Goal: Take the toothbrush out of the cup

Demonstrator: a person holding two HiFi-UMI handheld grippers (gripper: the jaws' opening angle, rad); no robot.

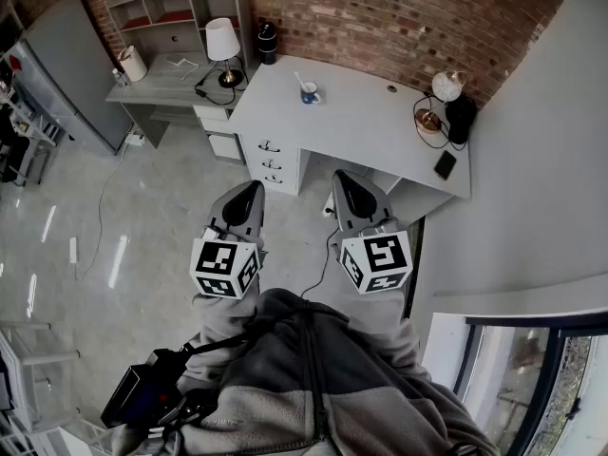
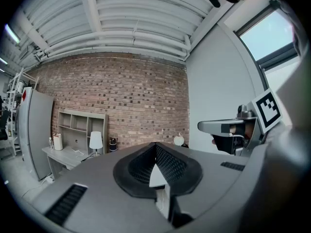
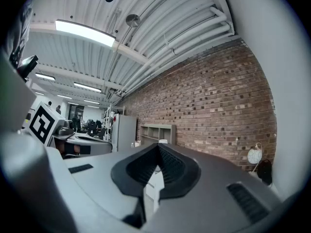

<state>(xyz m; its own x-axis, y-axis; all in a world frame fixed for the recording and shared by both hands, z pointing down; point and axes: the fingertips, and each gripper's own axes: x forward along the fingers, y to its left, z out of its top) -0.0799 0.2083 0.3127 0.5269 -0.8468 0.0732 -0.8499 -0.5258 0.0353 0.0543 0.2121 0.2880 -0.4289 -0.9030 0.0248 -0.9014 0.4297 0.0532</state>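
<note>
Head view first: person stands well back from the white desk (image 1: 380, 131), both grippers held close to the body. Left gripper (image 1: 249, 194) and right gripper (image 1: 344, 184) point toward the desk, neither near anything. Blue cup (image 1: 311, 94) sits toward the desk's back edge, near the brick wall (image 1: 399, 17), w/ the toothbrush (image 1: 300, 82) leaning out of it to the left, pale handle well above the rim.

Left gripper view: jaws pressed together, nothing btwn them. Cup not visible here; table lamp (image 2: 95, 141) far off.

Right gripper view: same, jaws closed against each other on nothing, brick wall ahead.

Toothbrush is prob. light, stiff and thin, and its smooth plastic prob. slippery. I'd pinch the exposed handle just above the rim and lift along its lean. Cup looks light too, so it may tip or drag w/ it.
</note>
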